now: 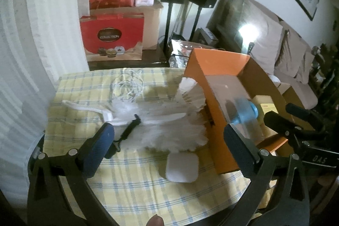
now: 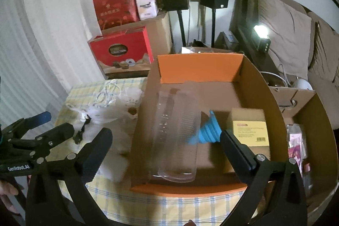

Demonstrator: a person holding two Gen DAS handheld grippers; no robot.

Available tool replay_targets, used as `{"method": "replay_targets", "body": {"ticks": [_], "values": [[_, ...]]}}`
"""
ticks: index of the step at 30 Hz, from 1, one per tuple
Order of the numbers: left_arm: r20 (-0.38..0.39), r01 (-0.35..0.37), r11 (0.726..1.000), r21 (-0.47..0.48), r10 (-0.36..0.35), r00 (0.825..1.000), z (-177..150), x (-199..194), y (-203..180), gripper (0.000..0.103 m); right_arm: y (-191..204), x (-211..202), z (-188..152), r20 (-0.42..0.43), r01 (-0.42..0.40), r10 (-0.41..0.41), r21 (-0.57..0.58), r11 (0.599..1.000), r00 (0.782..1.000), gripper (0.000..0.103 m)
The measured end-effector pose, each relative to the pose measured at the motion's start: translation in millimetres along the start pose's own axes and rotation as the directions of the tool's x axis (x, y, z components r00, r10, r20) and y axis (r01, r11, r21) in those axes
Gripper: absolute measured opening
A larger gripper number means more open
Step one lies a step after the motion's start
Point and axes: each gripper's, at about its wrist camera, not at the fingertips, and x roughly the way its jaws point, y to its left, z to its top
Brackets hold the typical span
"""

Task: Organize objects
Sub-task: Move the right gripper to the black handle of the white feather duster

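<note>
Both claws hanging spread over the surface
Clear container [image 2: 177, 132] and blue funnel [image 2: 206, 130] are lying inside orange box [image 2: 201, 68]; right claw [image 2: 163, 151] and left claw [image 1: 169, 141] are gripping nothing

The box [image 2: 190, 69] is matt cardboard, the jug [image 2: 175, 137] clear ribbed plastic, the tablecloth [image 1: 131, 187] checked woven cloth.

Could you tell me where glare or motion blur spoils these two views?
Left wrist view: a bright lamp glare blows out beside the sofa, and the blue ribbed funnel smears. Right wrist view: the same glare is smaller; the clear plastic container looks smeared.
</note>
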Motion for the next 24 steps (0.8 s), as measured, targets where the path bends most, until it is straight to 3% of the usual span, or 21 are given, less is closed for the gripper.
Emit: {"method": "replay_targets", "body": {"ticks": [24], "values": [[0.000,-0.091,0.992,-0.091,0.091,0.996,-16,-12,109,0.103,75,24,-1,-0.032,-0.123,0.121,-0.084,0.989,0.992,0.102]]}}
